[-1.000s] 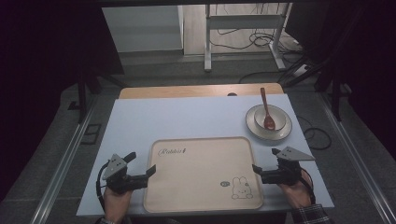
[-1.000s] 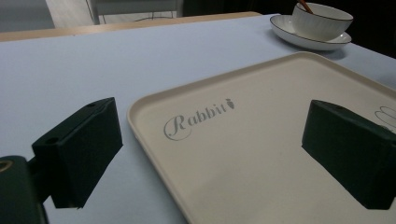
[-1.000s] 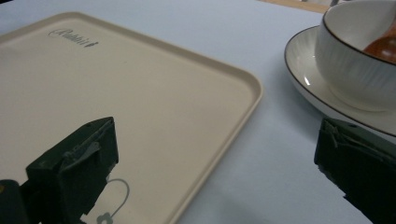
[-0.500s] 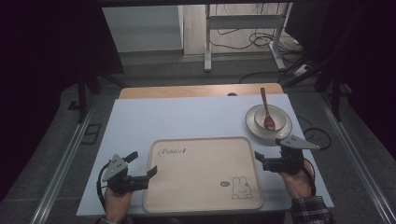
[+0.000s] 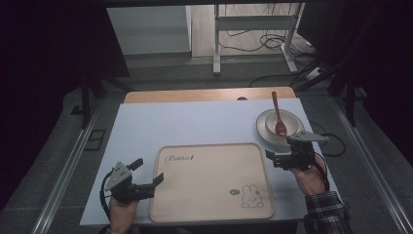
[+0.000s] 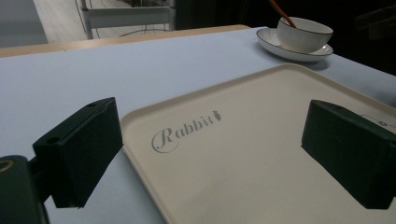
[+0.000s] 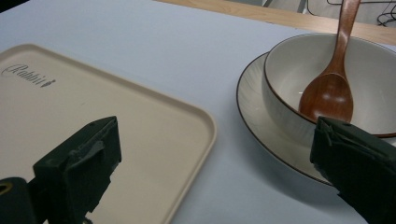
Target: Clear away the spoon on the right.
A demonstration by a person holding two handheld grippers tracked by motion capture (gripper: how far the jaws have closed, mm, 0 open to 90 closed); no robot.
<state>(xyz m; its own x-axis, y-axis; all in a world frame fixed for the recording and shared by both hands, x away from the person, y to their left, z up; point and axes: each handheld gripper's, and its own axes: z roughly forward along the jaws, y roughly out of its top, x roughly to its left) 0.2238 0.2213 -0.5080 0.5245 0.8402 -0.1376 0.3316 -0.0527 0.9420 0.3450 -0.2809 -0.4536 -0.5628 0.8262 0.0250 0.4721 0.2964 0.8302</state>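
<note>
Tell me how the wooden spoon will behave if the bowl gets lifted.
The spoon lies loose in the bowl, handle leaning past the rim, so it would probably slide or swing with any tilt. The bowl sits unfixed on its saucer and could shift.

— What do the handheld tools look like?
— The left black two-jaw gripper (image 5: 147,175) carries a grey three-cornered plate (image 5: 117,174) and a black cable; the right black gripper (image 5: 273,159) matches it.
— And clothing?
— A dark plaid sleeve (image 5: 325,210) covers the right forearm.

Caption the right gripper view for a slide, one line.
Open right gripper poised between a cream tray and a wooden spoon resting in a bowl on its plate.
</note>
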